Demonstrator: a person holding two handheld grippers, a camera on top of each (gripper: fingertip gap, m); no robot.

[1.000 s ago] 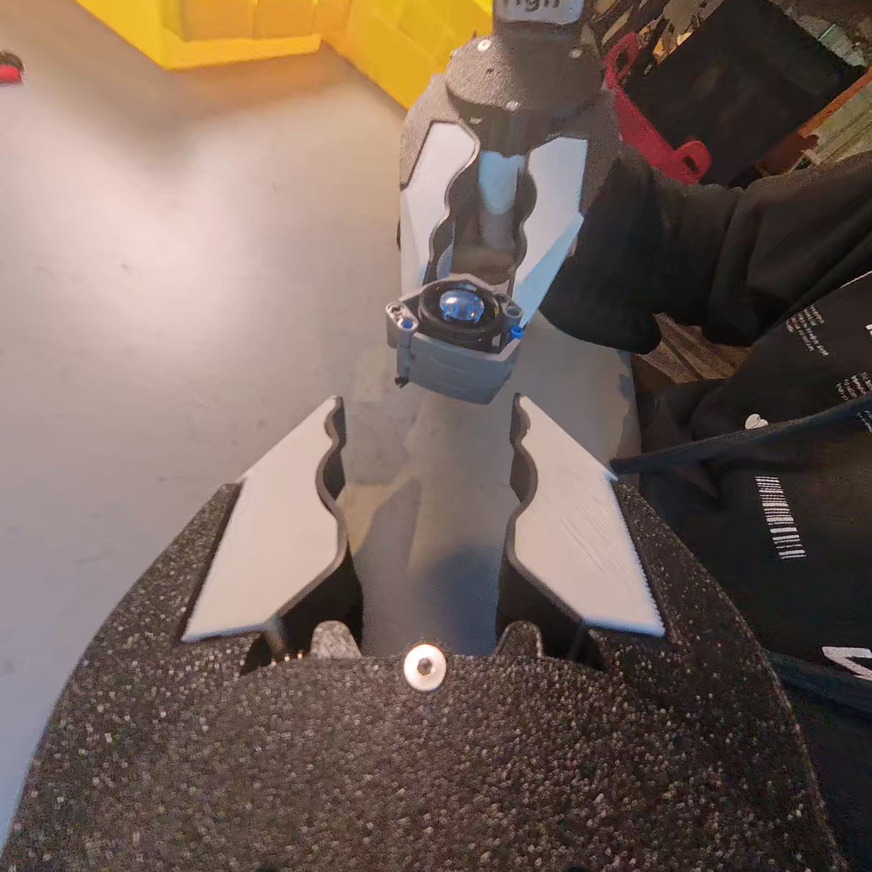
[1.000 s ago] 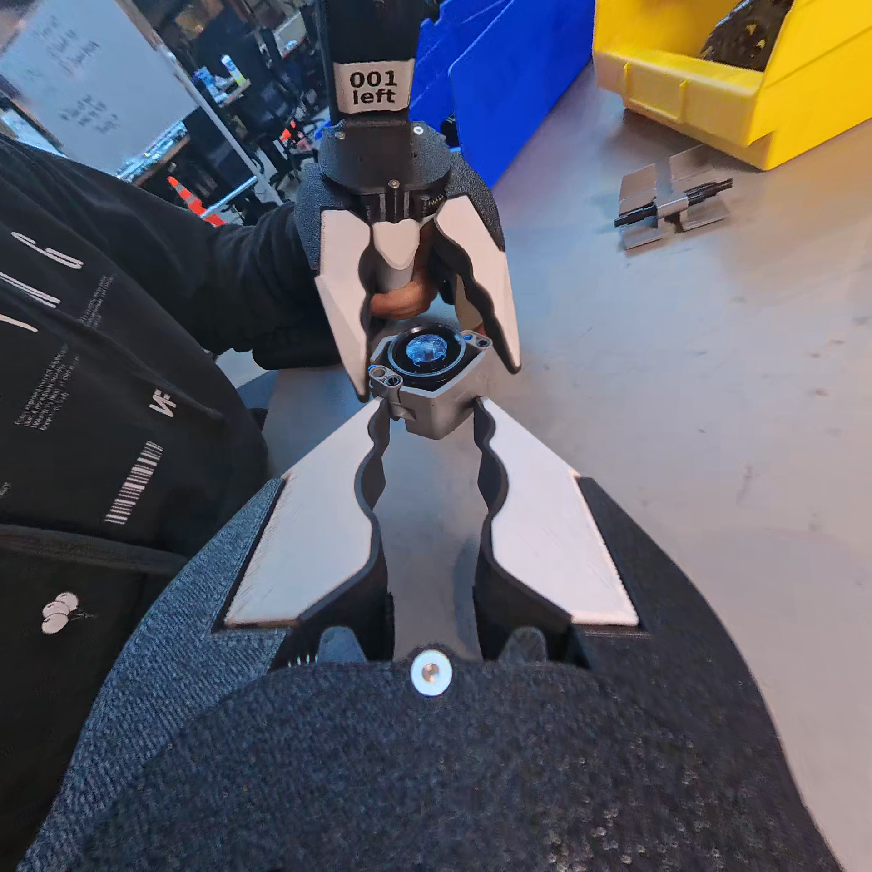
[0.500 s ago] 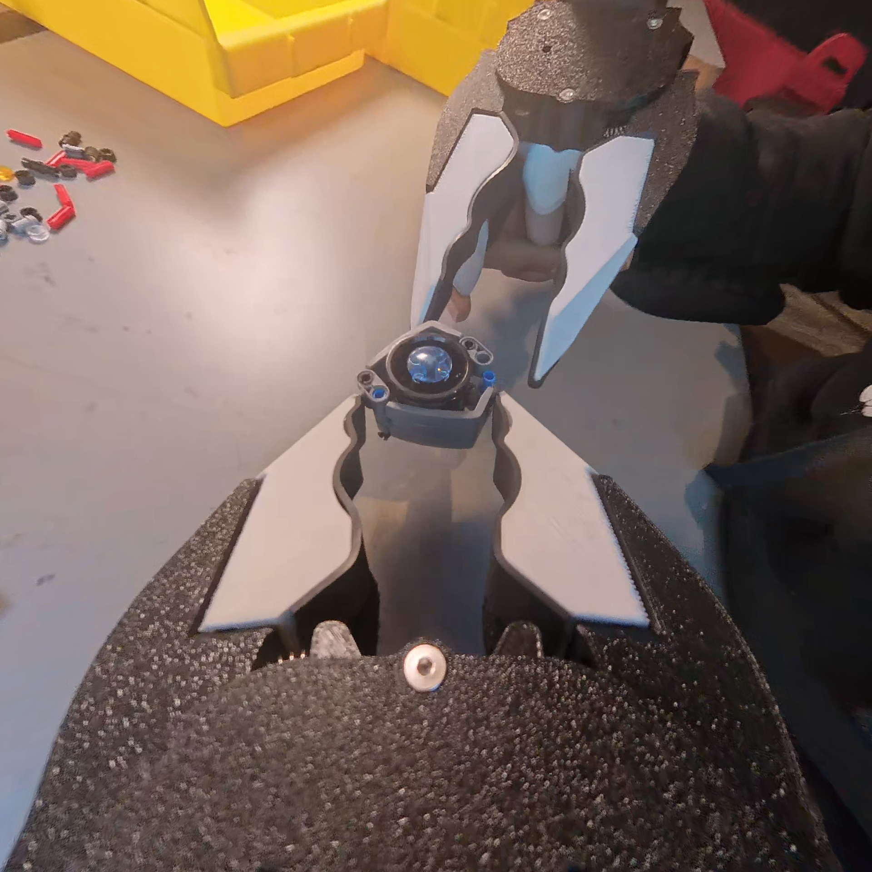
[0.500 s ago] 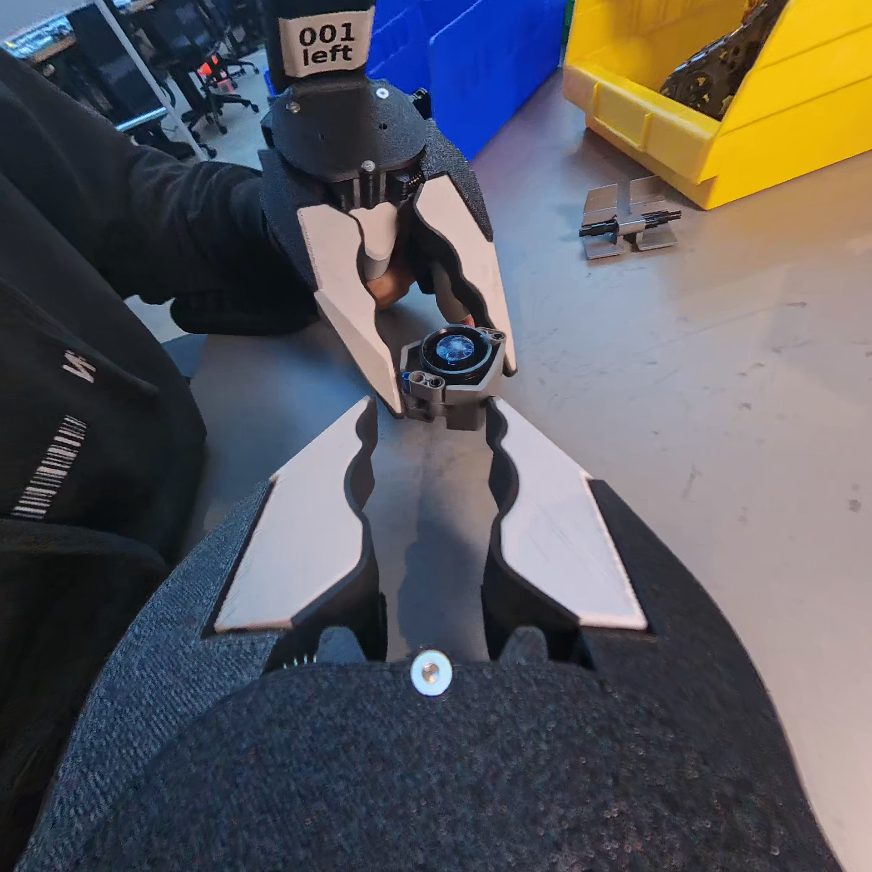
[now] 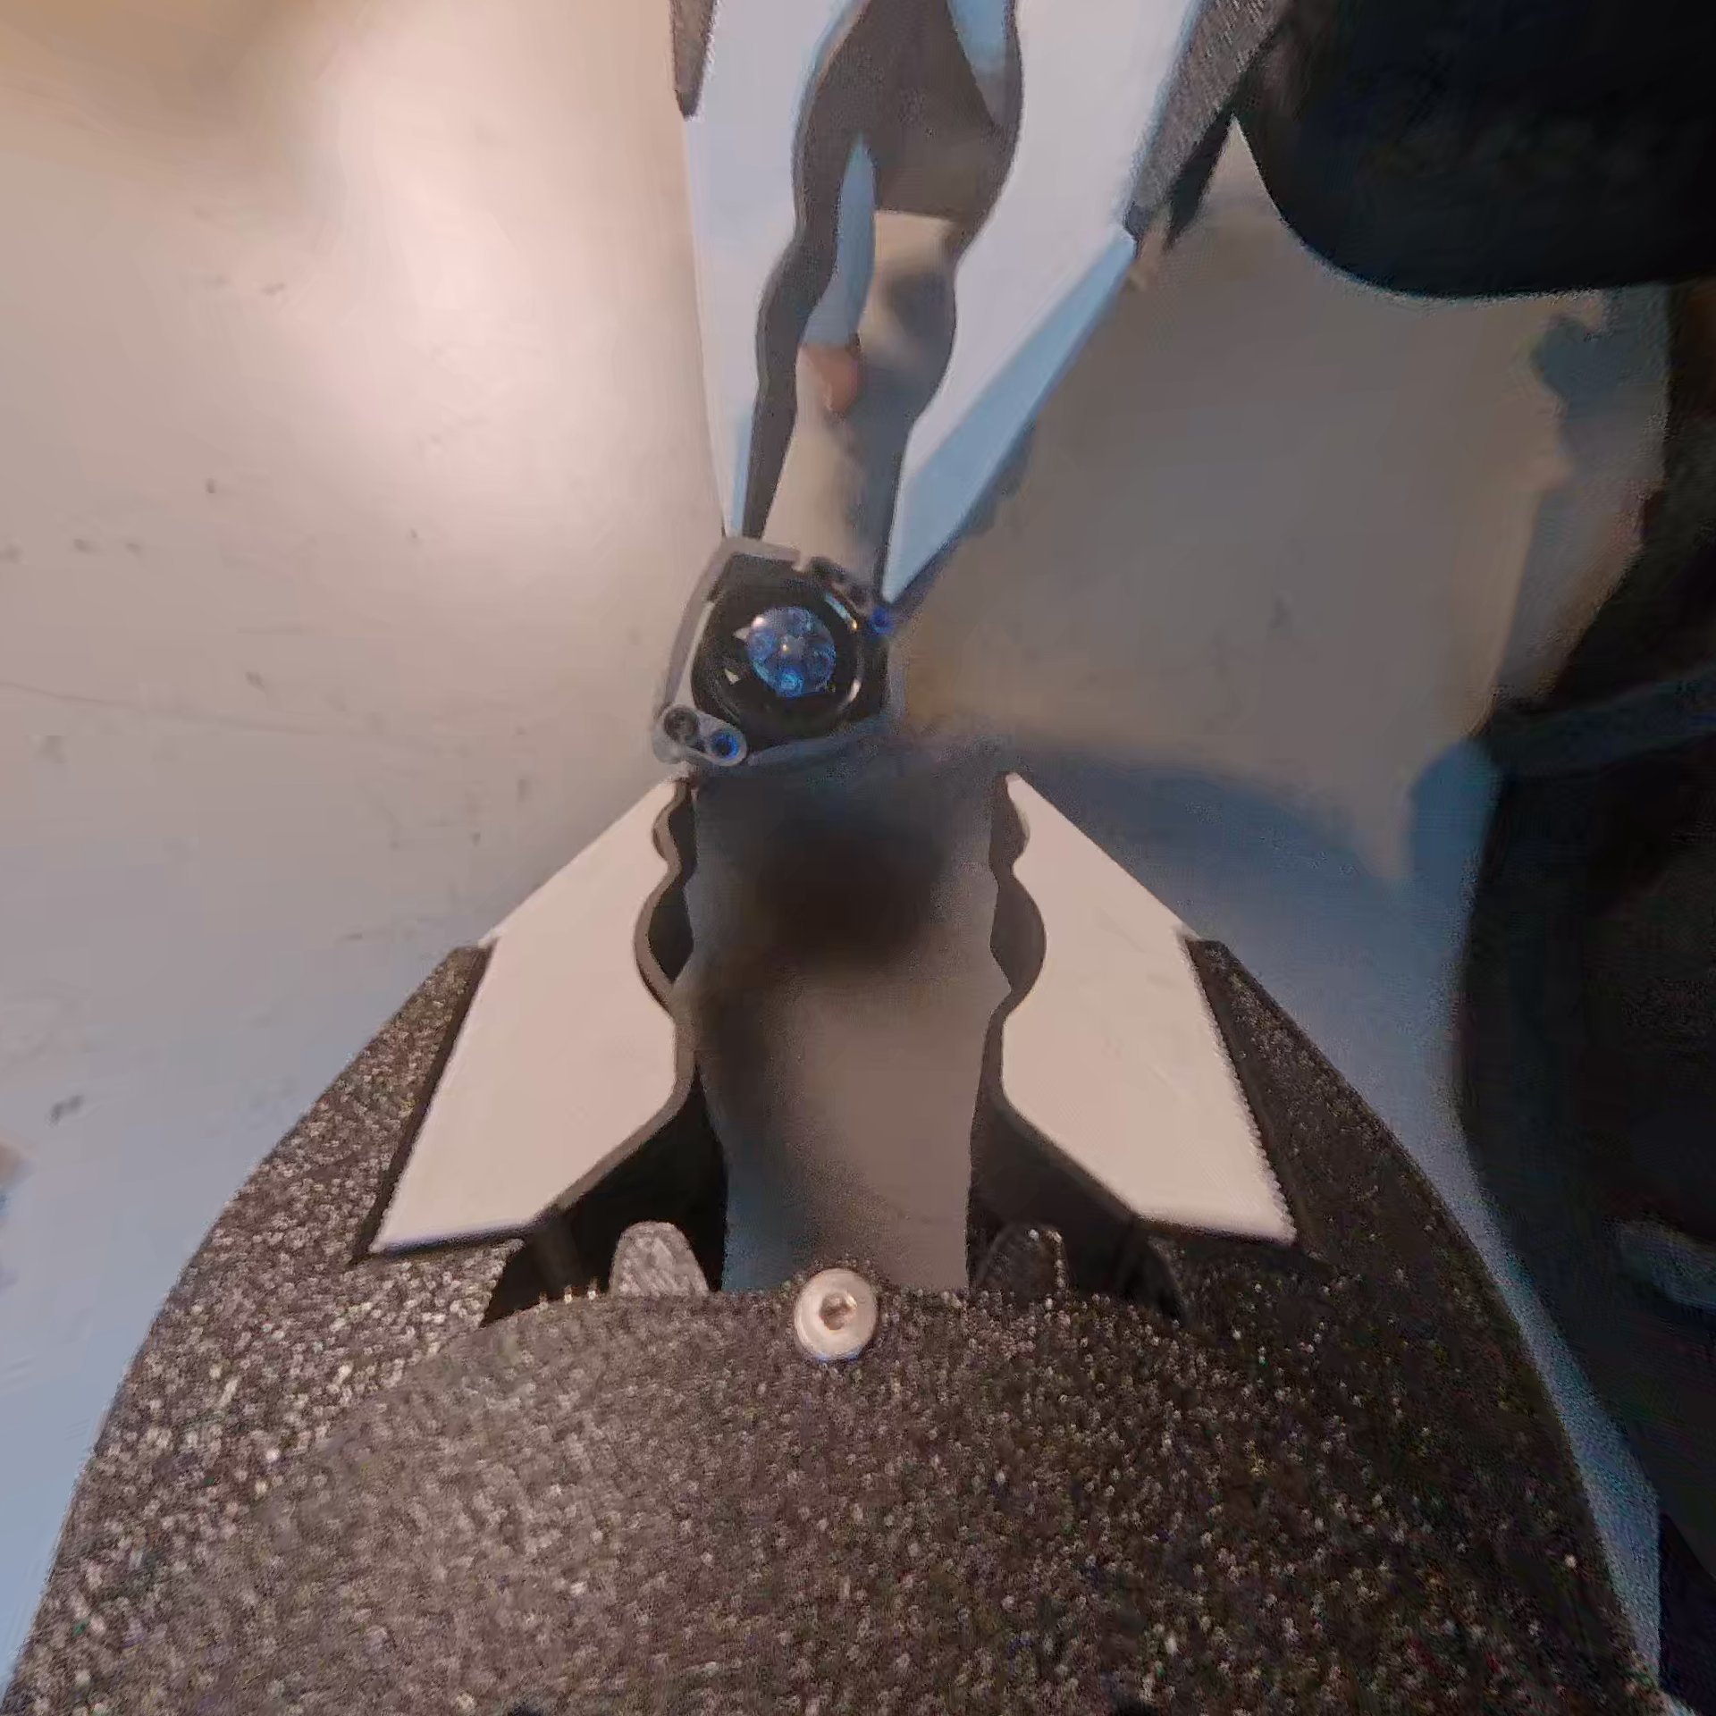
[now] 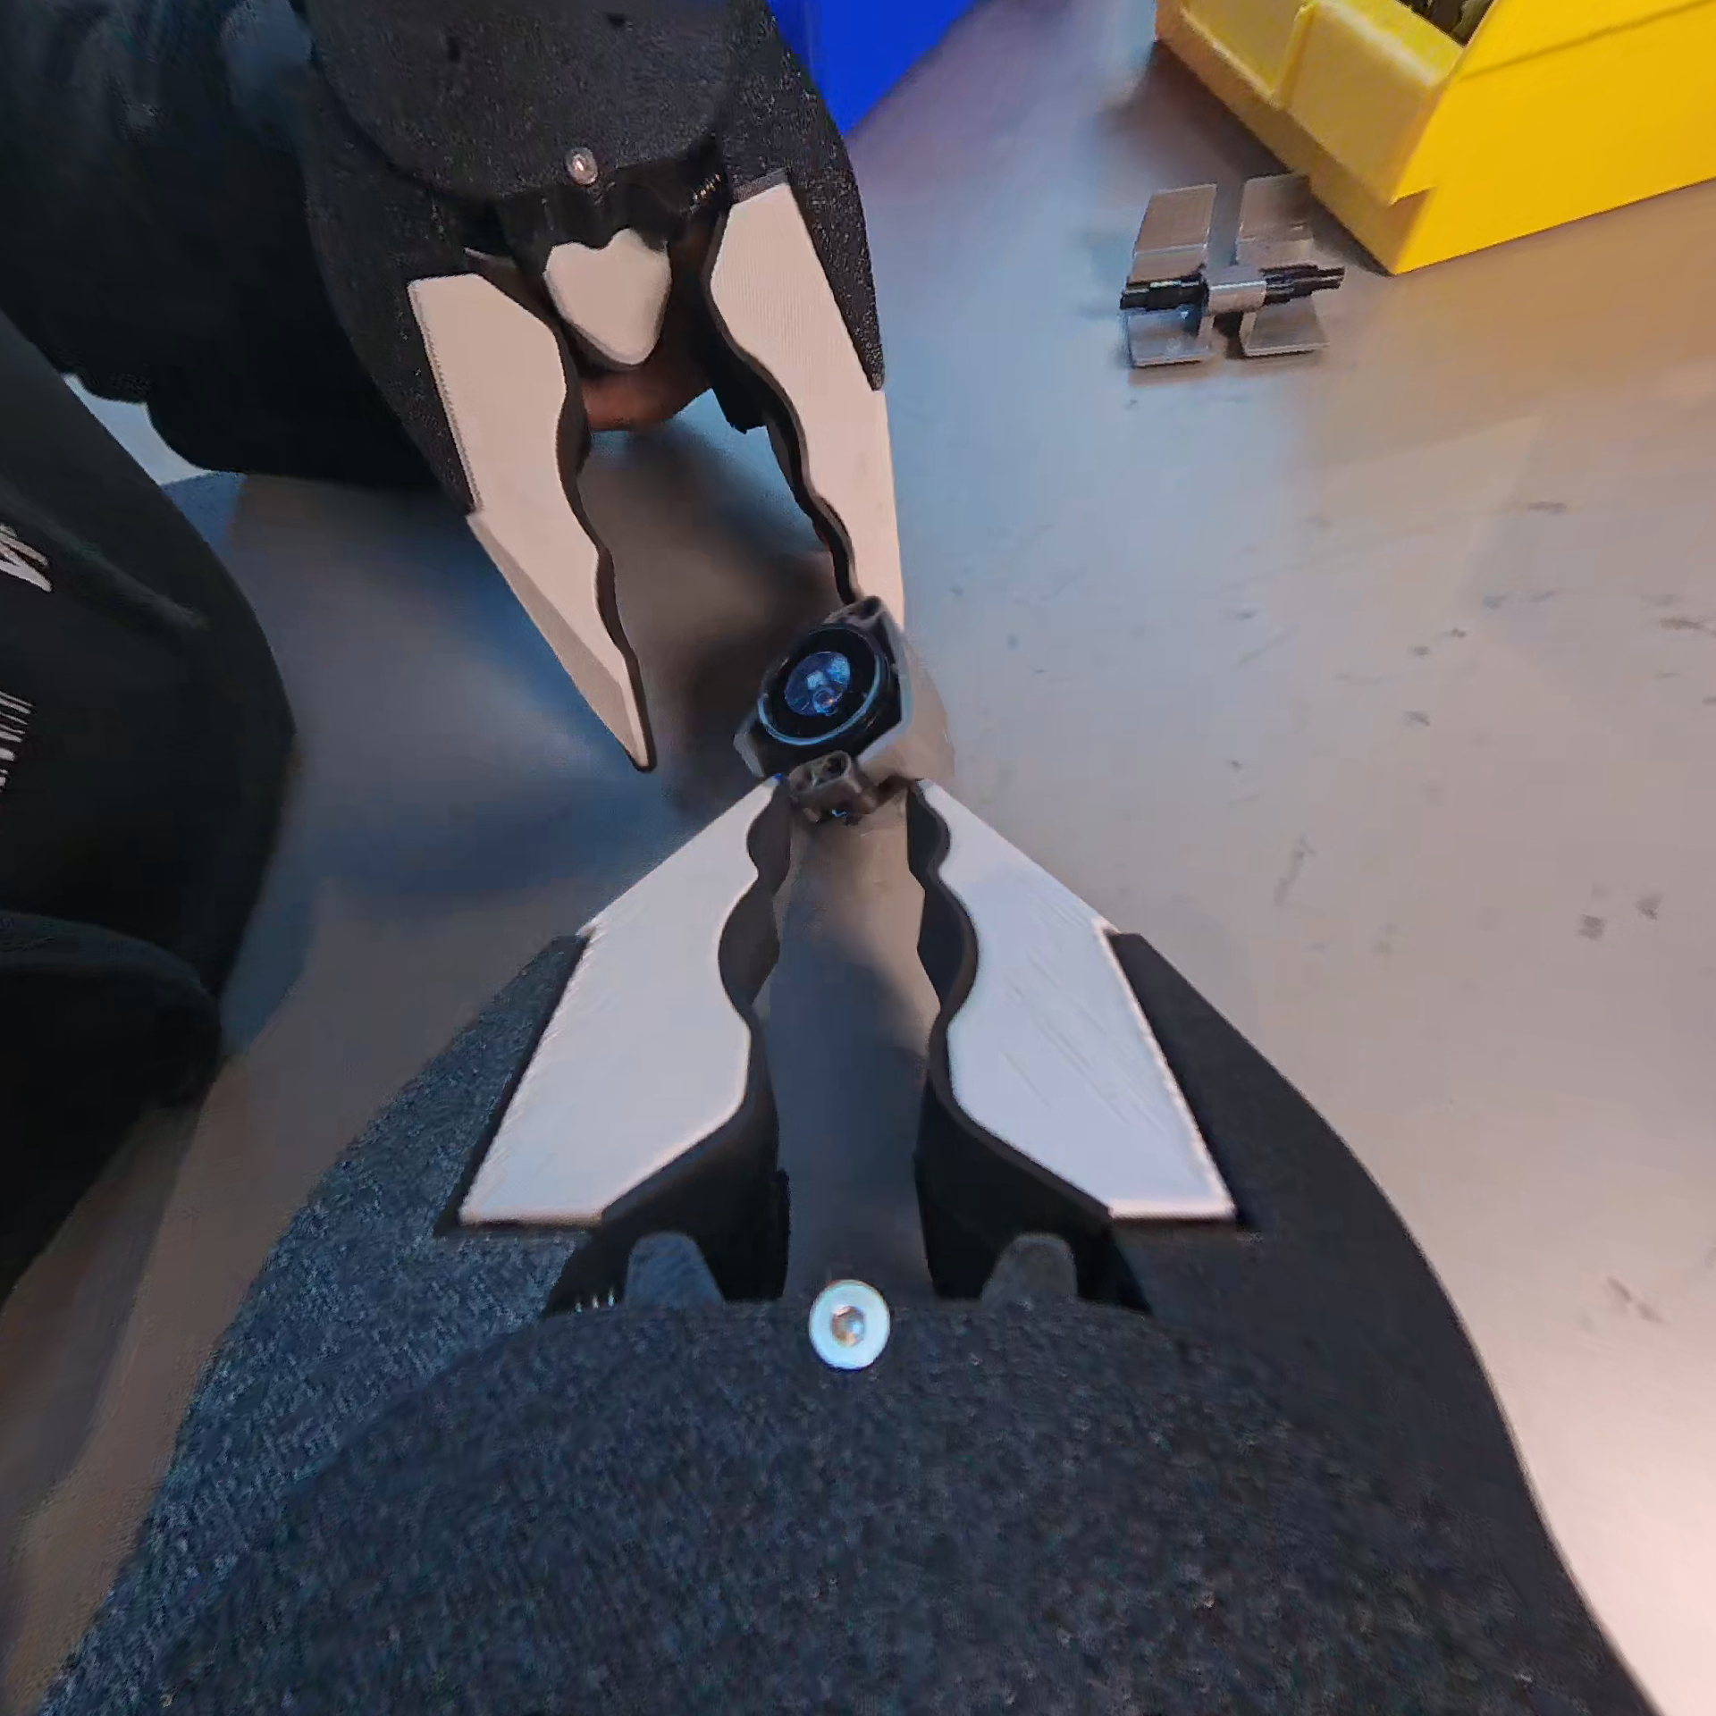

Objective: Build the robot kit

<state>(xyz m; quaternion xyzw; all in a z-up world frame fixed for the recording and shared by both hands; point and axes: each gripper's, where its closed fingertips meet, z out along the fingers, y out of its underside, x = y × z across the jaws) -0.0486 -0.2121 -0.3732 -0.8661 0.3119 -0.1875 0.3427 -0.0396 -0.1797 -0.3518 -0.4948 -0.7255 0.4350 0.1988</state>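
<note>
A small grey block with a black ring and a blue lens (image 5: 789,650) sits just above the grey table (image 5: 279,557). My right gripper (image 6: 842,787) is shut on a small tab at the near corner of the block (image 6: 822,692). In the left wrist view the right gripper (image 5: 810,574) reaches in from the top. My left gripper (image 5: 845,782) is open and empty, with its fingertips just short of the block. In the right wrist view the left gripper (image 6: 766,682) straddles the block, and one finger (image 6: 864,520) touches its far edge.
A yellow bin (image 6: 1486,111) and a blue bin (image 6: 864,56) stand at the back of the table. A grey metal bracket with a black rod (image 6: 1226,279) lies in front of the yellow bin. A person's black sleeves (image 6: 139,232) fill the left side. Left tips to right tips: about 5 cm.
Half a second ago the left gripper held the block and the right was open. Now the left has opened and the right has closed on the block's corner. The block has turned.
</note>
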